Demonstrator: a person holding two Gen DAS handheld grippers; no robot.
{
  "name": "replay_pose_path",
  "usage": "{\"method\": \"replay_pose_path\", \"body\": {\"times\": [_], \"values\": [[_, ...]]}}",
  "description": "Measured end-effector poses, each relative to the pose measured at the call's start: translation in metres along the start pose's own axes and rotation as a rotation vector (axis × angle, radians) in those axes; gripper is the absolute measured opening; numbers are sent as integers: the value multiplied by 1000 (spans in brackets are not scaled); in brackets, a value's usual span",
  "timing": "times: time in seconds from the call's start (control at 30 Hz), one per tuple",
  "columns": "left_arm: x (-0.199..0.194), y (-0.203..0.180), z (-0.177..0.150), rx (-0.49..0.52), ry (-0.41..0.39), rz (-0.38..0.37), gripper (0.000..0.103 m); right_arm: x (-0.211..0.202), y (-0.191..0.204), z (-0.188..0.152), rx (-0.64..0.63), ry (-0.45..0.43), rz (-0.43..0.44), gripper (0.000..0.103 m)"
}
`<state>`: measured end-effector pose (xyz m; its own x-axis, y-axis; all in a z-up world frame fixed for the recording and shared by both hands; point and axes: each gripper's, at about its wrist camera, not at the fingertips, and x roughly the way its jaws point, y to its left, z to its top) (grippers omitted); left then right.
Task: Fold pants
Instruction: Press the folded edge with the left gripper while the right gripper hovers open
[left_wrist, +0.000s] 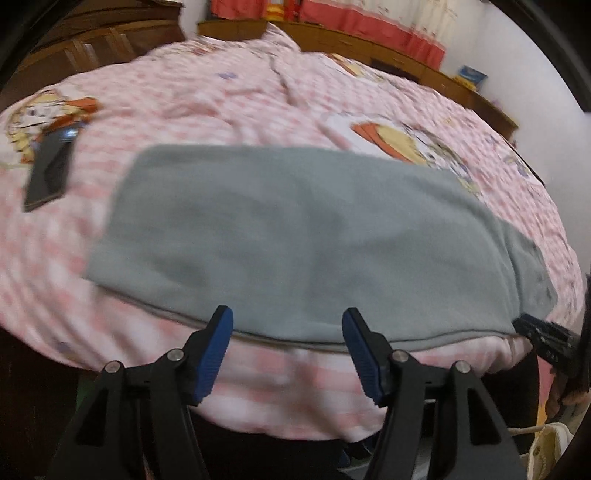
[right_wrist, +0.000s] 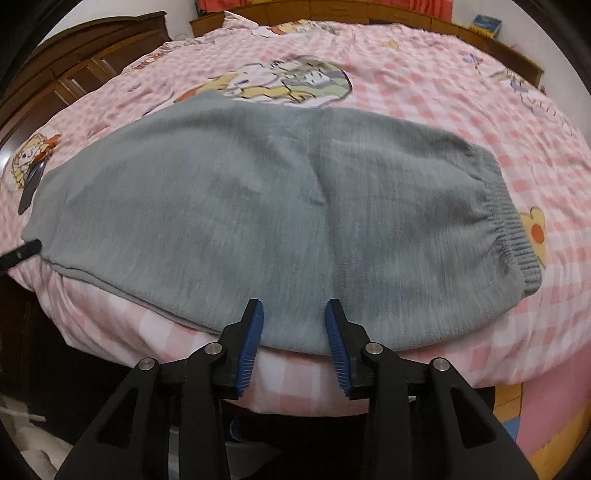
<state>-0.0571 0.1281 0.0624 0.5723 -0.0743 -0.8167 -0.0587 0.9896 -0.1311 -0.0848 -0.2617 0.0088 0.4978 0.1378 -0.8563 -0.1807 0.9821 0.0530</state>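
1. One pair of grey pants (right_wrist: 258, 221) lies flat on the bed (right_wrist: 461, 110), folded lengthwise into a single long band along the near edge, its hem line just inside that edge.
2. One ribbed waistband (right_wrist: 517, 229) shows at the end of the pants toward the bed's right side; the other end reaches toward the left side.
3. Two tongs are in the room. The left tongs (left_wrist: 287, 325) hang over the near edge with jaws wide apart, nothing between the blue pads (left_wrist: 218, 354); the tips sit about at the pants' hem, and the blur leaves it unclear whether they touch.
4. The right tongs (right_wrist: 293, 314) are open too, narrower, with the pants' near edge lying between the pads (right_wrist: 251, 343) but not pinched.
5. One dark flat slab, like a phone (left_wrist: 50, 171), rests on the bed near its left side, apart from the pants.
6. One blue box (right_wrist: 487, 23) sits on the wooden ledge past the far edge; its print is too small to read.
7. The pink check cover carries several cartoon figures; no writing on it is legible.
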Motion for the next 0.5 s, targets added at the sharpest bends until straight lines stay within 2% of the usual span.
{"method": "replay_pose_path", "body": {"times": [0.23, 0.3, 0.37, 0.4, 0.5], "values": [[-17, 56, 10, -113, -45, 48, 71, -17, 14, 2, -9, -24, 30, 42], [-15, 74, 12, -151, -71, 104, 75, -21, 16, 4, 0, -34, 43, 42], [-8, 86, 11, -191, -57, 149, 75, -20, 19, 5, 17, -35, 60, 42], [-2, 93, 8, -226, -38, 143, 75, -19, 19, 5, 21, -31, 60, 42], [2, 110, -3, -346, -50, 134, 75, -16, 24, 4, 19, -27, 88, 42]]}}
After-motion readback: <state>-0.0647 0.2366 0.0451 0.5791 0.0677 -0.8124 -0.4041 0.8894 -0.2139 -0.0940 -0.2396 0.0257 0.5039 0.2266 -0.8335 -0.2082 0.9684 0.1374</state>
